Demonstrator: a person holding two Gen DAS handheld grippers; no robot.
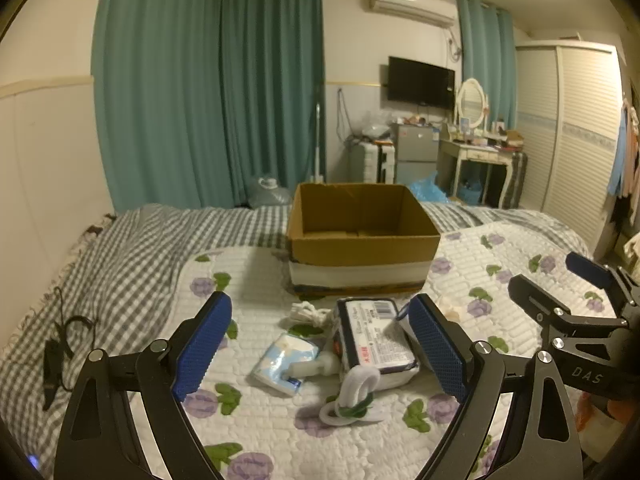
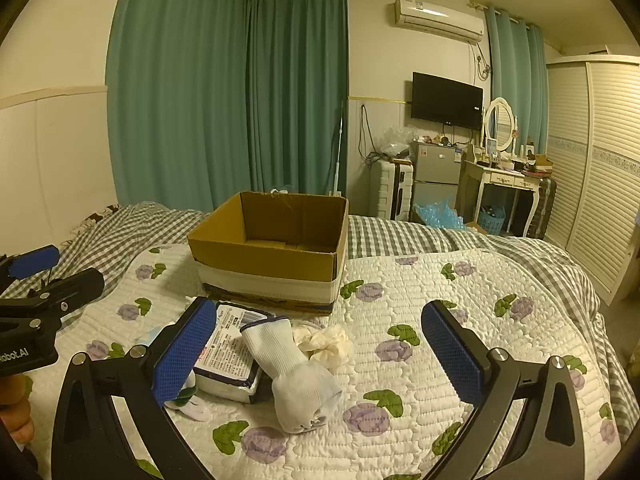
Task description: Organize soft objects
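Observation:
An open, empty cardboard box (image 1: 362, 236) stands on the flowered quilt (image 1: 260, 432); it also shows in the right wrist view (image 2: 272, 248). In front of it lie a wipes pack (image 1: 374, 340), a small tissue packet (image 1: 284, 362), a white and green sock bundle (image 1: 354, 398) and a white string bundle (image 1: 306, 312). The right wrist view shows the wipes pack (image 2: 228, 356), a white rolled sock (image 2: 296, 372) and a cream crumpled cloth (image 2: 326, 342). My left gripper (image 1: 320, 348) is open above the pile. My right gripper (image 2: 320, 360) is open over the sock.
A grey checked blanket (image 1: 120, 256) covers the bed's left and far side. A black cable (image 1: 60, 344) lies on it at left. Teal curtains (image 1: 208, 92), a dressing table (image 2: 508, 180) and a wardrobe (image 2: 600, 168) stand beyond the bed.

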